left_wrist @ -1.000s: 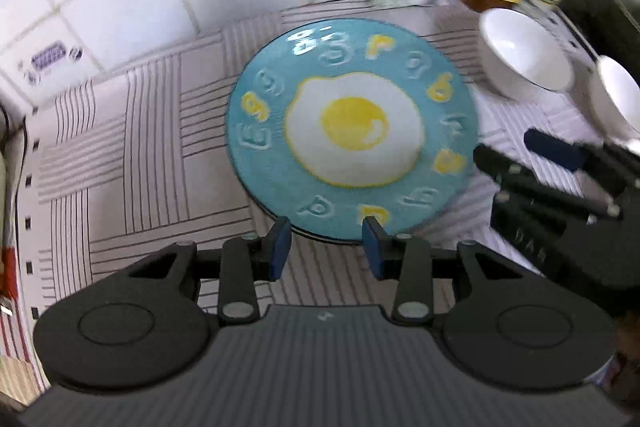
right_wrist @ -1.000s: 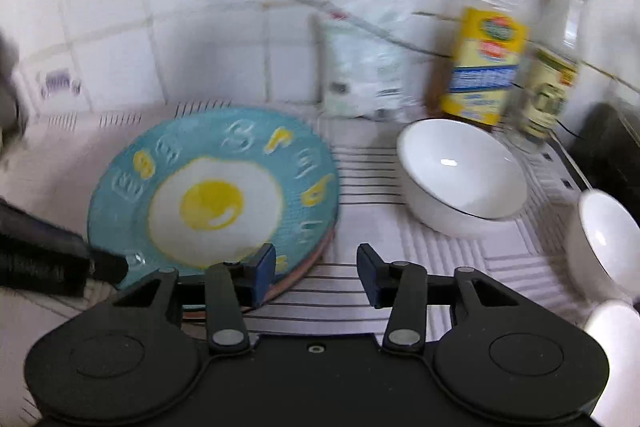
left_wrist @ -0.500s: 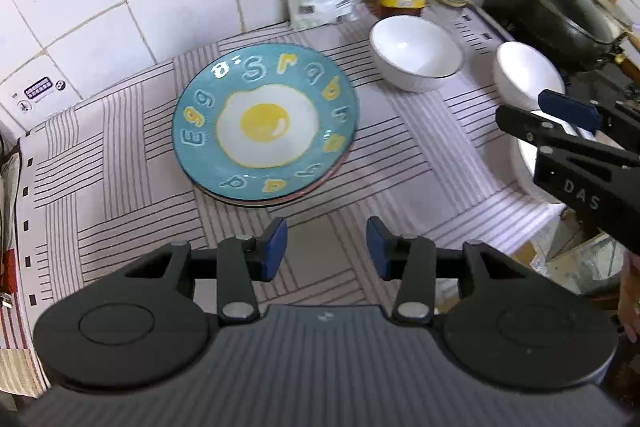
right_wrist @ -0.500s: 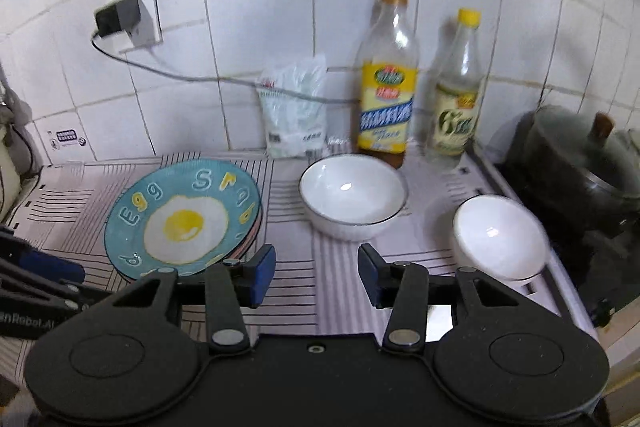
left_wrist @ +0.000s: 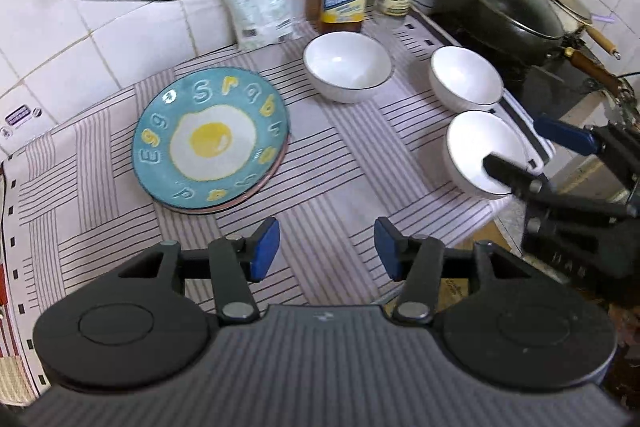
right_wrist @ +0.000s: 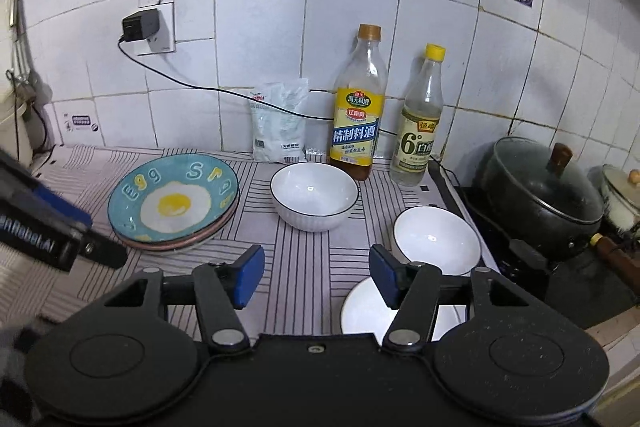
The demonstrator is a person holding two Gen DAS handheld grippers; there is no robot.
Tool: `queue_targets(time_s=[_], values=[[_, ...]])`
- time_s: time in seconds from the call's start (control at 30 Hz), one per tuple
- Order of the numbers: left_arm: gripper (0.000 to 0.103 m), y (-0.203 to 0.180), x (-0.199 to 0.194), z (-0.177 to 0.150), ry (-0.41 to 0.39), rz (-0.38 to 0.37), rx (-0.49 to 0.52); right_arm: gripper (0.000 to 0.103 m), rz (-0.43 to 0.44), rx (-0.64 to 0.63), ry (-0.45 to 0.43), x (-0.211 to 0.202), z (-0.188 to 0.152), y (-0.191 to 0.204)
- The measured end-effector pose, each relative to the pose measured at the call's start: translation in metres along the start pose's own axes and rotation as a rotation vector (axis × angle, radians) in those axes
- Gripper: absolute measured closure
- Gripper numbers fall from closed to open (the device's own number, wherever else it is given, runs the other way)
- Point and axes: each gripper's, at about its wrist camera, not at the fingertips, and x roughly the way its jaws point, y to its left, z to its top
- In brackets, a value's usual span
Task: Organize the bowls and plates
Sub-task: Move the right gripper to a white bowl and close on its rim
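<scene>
A teal fried-egg plate [left_wrist: 210,141] [right_wrist: 174,201] tops a small stack of plates on the striped cloth. Three white bowls stand to its right: a large one [left_wrist: 346,65] [right_wrist: 314,195] at the back, a second [left_wrist: 466,79] [right_wrist: 436,239] near the stove, a third [left_wrist: 482,151] [right_wrist: 372,309] at the front edge. My left gripper [left_wrist: 326,247] is open and empty, above the cloth in front of the plates. My right gripper [right_wrist: 316,273] is open and empty, its right finger over the front bowl; it shows in the left wrist view [left_wrist: 536,151] at that bowl's rim.
Two bottles [right_wrist: 358,107] [right_wrist: 420,123] and a white bag [right_wrist: 280,121] stand against the tiled wall. A black lidded pot [right_wrist: 544,187] sits on the stove at the right. A charger cable [right_wrist: 180,81] runs along the wall. The counter edge drops off by the front bowl.
Both grippers have pulled back and up from the plate stack, so more of the counter shows. The right gripper has swung right toward the front bowl. Both stay open.
</scene>
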Motion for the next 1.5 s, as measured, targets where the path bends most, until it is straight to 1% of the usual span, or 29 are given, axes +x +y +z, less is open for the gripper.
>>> queue_targets(time_s=[0.03,0.1,0.17,0.33,0.47,0.6,0.67,0.77,1.0,1.2,1.27,1.3,1.4,1.47,1.5], values=[[0.049,-0.004,-0.001,0.001,-0.001,-0.004,0.005,0.034,0.004,-0.004,-0.005,-0.003,-0.003,-0.002],[0.046,-0.011,-0.001,0.004,0.003,-0.012,0.012,0.031,0.01,-0.012,-0.013,-0.006,-0.008,-0.006],[0.046,-0.02,0.001,0.008,0.015,-0.021,0.02,0.03,0.012,-0.016,0.005,-0.006,-0.012,-0.01],[0.044,-0.042,0.014,0.022,0.035,-0.03,0.047,0.03,-0.023,0.002,0.042,-0.003,-0.02,-0.029],[0.044,-0.062,0.03,0.032,0.064,-0.042,0.074,0.03,-0.059,0.071,0.075,0.005,-0.027,-0.052],[0.044,-0.083,0.052,0.042,0.103,-0.048,0.1,0.029,-0.117,0.161,0.126,0.017,-0.035,-0.075],[0.044,-0.089,0.063,0.046,0.119,-0.048,0.11,0.029,-0.135,0.214,0.151,0.025,-0.038,-0.086],[0.044,-0.096,0.077,0.05,0.136,-0.043,0.121,0.029,-0.145,0.281,0.165,0.035,-0.044,-0.102],[0.044,-0.108,0.111,0.056,0.182,-0.022,0.151,0.029,-0.106,0.39,0.203,0.06,-0.059,-0.127],[0.046,-0.115,0.139,0.06,0.214,-0.003,0.161,0.03,-0.07,0.455,0.241,0.083,-0.071,-0.138],[0.045,-0.116,0.147,0.061,0.22,0.005,0.16,0.03,-0.05,0.487,0.251,0.09,-0.075,-0.142],[0.045,-0.117,0.148,0.062,0.211,0.029,0.158,0.03,-0.037,0.512,0.26,0.093,-0.077,-0.144],[0.045,-0.12,0.15,0.065,0.184,0.064,0.172,0.03,0.003,0.59,0.269,0.103,-0.085,-0.151],[0.046,-0.118,0.153,0.068,0.191,0.067,0.157,0.031,0.0,0.598,0.281,0.109,-0.087,-0.152],[0.047,-0.116,0.155,0.069,0.199,0.062,0.148,0.035,-0.005,0.586,0.284,0.111,-0.087,-0.15]])
